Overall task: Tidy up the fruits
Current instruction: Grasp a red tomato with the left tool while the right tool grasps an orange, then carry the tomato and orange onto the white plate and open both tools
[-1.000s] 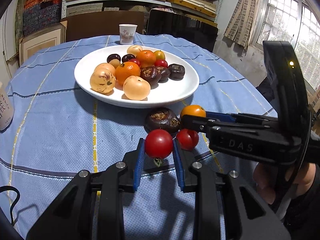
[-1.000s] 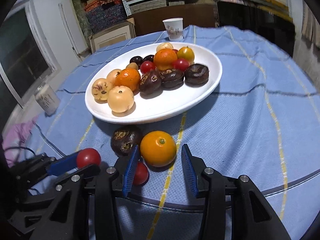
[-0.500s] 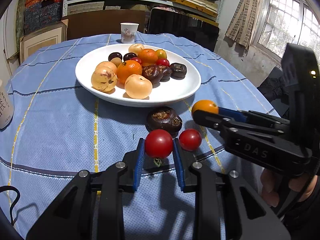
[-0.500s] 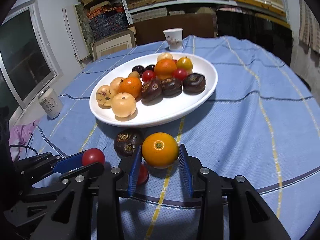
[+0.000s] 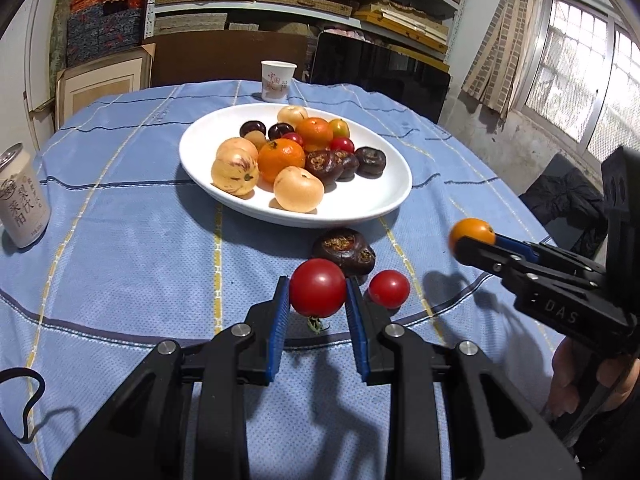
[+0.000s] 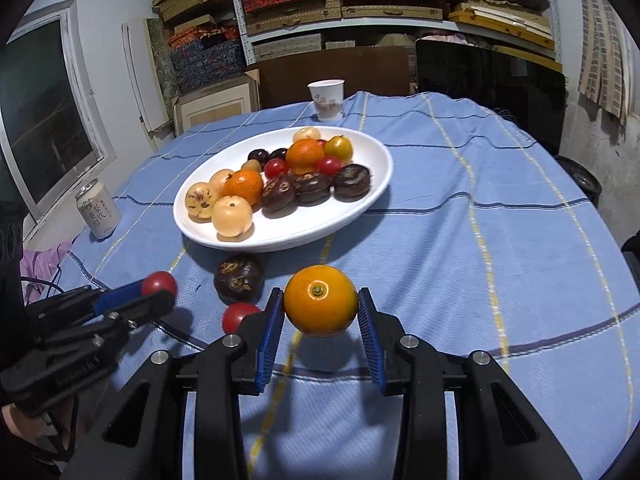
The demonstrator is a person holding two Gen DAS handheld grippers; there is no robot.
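My left gripper (image 5: 318, 306) is shut on a red tomato (image 5: 318, 288) and holds it above the cloth. My right gripper (image 6: 320, 320) is shut on an orange (image 6: 320, 300), lifted clear of the table with its shadow below. A dark mangosteen (image 5: 344, 249) and a second red tomato (image 5: 389, 289) lie on the cloth just in front of the white plate (image 5: 360, 204), which holds several fruits. The plate also shows in the right wrist view (image 6: 360, 200). The right gripper appears at the right in the left wrist view (image 5: 472, 240), the left gripper at the left in the right wrist view (image 6: 160, 294).
A drink can (image 5: 22, 204) stands at the table's left edge. A paper cup (image 5: 277, 80) stands behind the plate. The round table carries a blue striped cloth (image 6: 480, 240). Shelves with boxes fill the back wall.
My right gripper closed on the orange and lifted it off the cloth, moving right and up. My left gripper kept hold of its tomato and rose a little.
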